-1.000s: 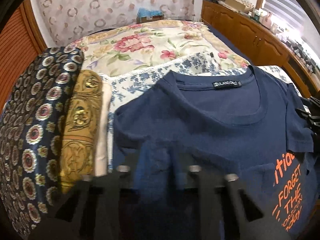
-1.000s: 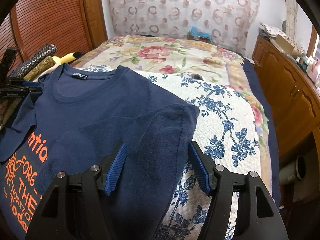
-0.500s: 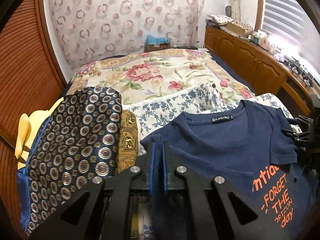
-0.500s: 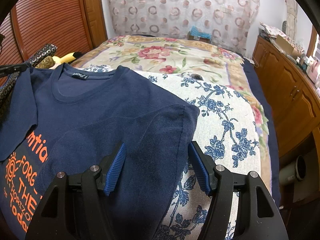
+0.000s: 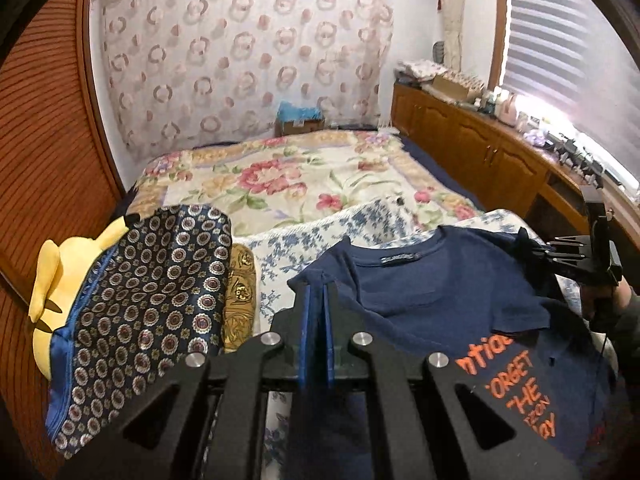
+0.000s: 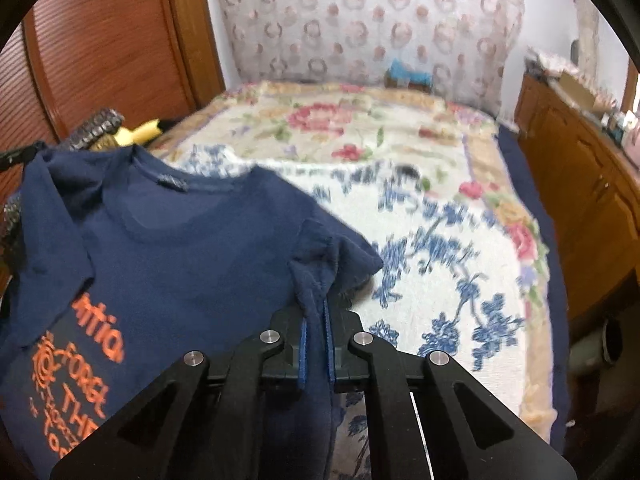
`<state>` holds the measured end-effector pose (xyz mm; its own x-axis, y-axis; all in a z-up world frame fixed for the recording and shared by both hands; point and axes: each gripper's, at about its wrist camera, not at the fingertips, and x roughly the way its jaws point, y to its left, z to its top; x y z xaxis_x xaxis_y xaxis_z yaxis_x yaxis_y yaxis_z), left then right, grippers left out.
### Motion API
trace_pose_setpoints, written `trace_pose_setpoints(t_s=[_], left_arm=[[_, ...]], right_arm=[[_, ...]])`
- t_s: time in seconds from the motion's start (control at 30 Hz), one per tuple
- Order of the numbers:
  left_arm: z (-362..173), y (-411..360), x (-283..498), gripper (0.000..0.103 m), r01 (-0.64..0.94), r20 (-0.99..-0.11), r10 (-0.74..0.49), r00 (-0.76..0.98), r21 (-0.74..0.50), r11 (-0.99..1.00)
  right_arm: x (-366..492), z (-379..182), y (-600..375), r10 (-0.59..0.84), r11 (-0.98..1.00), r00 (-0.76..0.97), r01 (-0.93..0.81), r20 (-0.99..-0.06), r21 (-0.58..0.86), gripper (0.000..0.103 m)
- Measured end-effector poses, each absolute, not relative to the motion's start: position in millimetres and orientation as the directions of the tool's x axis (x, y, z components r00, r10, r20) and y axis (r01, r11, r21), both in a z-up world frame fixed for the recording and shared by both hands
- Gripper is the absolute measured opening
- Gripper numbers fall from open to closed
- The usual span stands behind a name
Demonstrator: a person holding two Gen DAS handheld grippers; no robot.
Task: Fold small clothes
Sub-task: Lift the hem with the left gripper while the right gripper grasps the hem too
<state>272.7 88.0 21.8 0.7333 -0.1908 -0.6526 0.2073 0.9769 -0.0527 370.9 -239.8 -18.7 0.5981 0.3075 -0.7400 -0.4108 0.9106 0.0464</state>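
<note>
Lifting a navy T-shirt (image 6: 168, 248) off the bed (image 6: 440, 264), both claws clamped on it.
Right claw (image 6: 315, 350) has just closed on one sleeve; left claw (image 5: 316, 344) grips the other, risen higher.

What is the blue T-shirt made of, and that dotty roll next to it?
The blue T-shirt looks like soft, matte cotton knit: it drapes and bunches limply. The dotty roll looks like silky woven fabric, judging by its faint sheen; I can't be sure.

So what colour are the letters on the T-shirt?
Orange, printed on the navy T-shirt; the letters show best in the left wrist view.
</note>
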Motion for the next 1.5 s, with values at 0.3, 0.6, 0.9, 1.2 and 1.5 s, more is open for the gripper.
trace_pose_setpoints(t_s=[0.3, 0.6, 0.9, 1.2, 1.5], left_arm=[[51.7, 77.5, 204.0, 0.003, 0.246, -0.563, -0.228, 0.794, -0.044, 0.968], [31.1, 84.7, 126.6, 0.003, 0.255, -0.544, -0.25, 0.801, -0.069, 0.965], [8.8, 112.5, 39.3, 0.003, 0.203, -0.552, -0.24, 0.799, -0.127, 0.971], [5.6, 130.8, -13.1, 0.003, 0.155, -0.568, -0.194, 0.8, -0.116, 0.981], [-13.4, 133.9, -21.6, 0.009, 0.125, -0.618, -0.16, 0.769, -0.1, 0.987]], right_arm=[[304.1, 49.8, -241.6, 0.377, 0.895, 0.713, -0.446, -0.592, 0.034, 0.004], [227.0, 57.4, -241.1, 0.413, 0.877, 0.721, -0.48, -0.557, 0.029, 0.004], [148.8, 59.1, -260.7, 0.393, 0.875, 0.707, -0.483, -0.588, 0.005, 0.004], [101.9, 58.7, -261.2, 0.388, 0.849, 0.637, -0.528, -0.666, -0.01, 0.004], [73.9, 20.8, -266.1, 0.33, 0.872, 0.591, -0.489, -0.736, -0.003, 0.013]])
